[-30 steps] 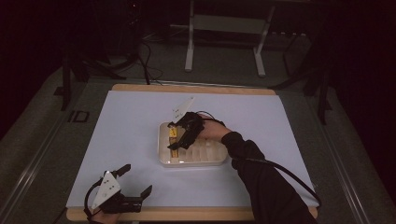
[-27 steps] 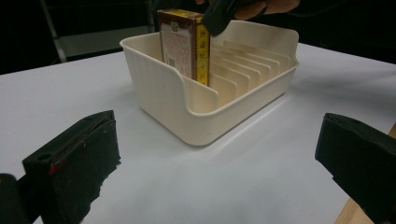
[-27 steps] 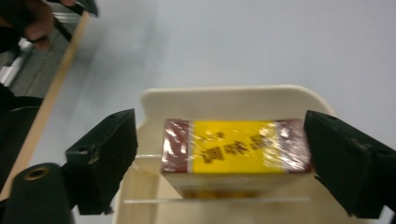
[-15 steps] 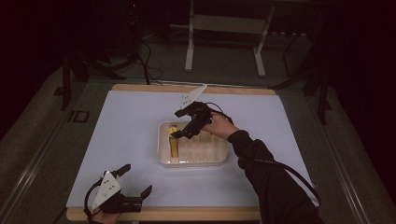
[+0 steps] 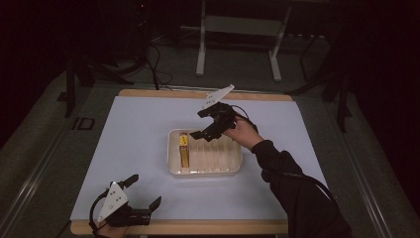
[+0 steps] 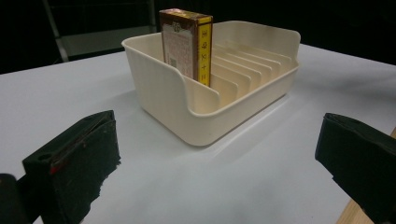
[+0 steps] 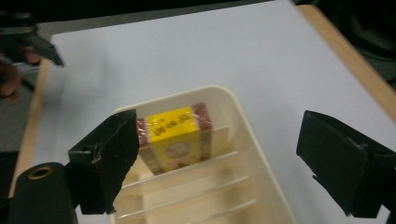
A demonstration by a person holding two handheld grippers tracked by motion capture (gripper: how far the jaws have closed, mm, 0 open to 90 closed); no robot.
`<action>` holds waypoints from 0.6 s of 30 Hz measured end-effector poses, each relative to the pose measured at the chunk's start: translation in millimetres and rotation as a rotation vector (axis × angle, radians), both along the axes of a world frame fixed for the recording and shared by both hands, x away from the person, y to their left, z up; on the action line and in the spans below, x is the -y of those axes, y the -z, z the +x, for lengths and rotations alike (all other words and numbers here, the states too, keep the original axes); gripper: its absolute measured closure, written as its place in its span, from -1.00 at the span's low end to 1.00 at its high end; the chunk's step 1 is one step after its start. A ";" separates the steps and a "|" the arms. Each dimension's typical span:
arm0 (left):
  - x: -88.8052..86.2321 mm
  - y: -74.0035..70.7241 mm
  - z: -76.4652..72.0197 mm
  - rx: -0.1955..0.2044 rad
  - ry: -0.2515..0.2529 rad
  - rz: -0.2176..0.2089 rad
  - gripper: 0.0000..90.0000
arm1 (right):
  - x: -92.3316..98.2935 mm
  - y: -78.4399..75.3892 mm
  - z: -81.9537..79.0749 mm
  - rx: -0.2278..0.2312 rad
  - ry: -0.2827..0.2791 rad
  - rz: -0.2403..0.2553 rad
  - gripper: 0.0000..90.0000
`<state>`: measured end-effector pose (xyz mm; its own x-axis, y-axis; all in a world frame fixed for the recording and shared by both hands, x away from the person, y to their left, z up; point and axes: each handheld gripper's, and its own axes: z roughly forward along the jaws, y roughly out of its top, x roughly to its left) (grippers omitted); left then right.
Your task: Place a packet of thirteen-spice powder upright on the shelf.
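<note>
Standing up in the end slot of the tray (image 5: 205, 171), middle of the frame, the box (image 5: 183, 149) looks put away. Both the right gripper (image 5: 208, 123) above it and the left gripper (image 5: 143, 191), lower left, are wide open and hold nothing.

cream tray (image 5: 205, 171), yellow-and-brown box (image 5: 183, 149), white mat (image 5: 138, 134)

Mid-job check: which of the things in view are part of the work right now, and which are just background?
Part of the job:
- yellow box, upright in the end slot
- slotted tray
- right gripper, open above the tray
- left gripper, open near the table's front edge

Background:
- metal stand behind the table
- floor cables
</note>
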<state>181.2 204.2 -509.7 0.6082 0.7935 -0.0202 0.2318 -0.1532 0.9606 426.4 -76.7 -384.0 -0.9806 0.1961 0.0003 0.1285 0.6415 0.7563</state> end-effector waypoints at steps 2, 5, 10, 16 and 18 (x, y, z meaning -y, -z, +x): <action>0.1 0.0 -0.1 0.000 0.000 -0.001 -1.00 | 5.1 -0.5 -1.1 -0.005 0.013 0.017 -0.71; 0.4 0.1 -0.2 0.000 0.002 -0.003 -1.00 | 10.4 0.8 -2.5 0.006 0.043 0.020 -0.74; 0.5 0.3 0.2 -0.003 0.000 -0.002 -1.00 | 28.9 5.2 -2.5 0.008 0.147 0.048 -0.76; 0.5 0.6 1.0 -0.006 0.001 0.002 -1.00 | 45.0 9.4 -4.6 0.019 0.202 0.053 -0.75; 0.9 0.6 1.2 -0.008 0.003 0.004 -1.00 | 52.0 11.3 -5.2 0.008 0.218 0.062 -0.75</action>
<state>182.4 203.3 -510.2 0.6106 0.7916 -0.0221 0.2387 -0.1573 0.9583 421.2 -128.7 -395.3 -0.9152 0.4028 0.0114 0.2528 0.5519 0.7947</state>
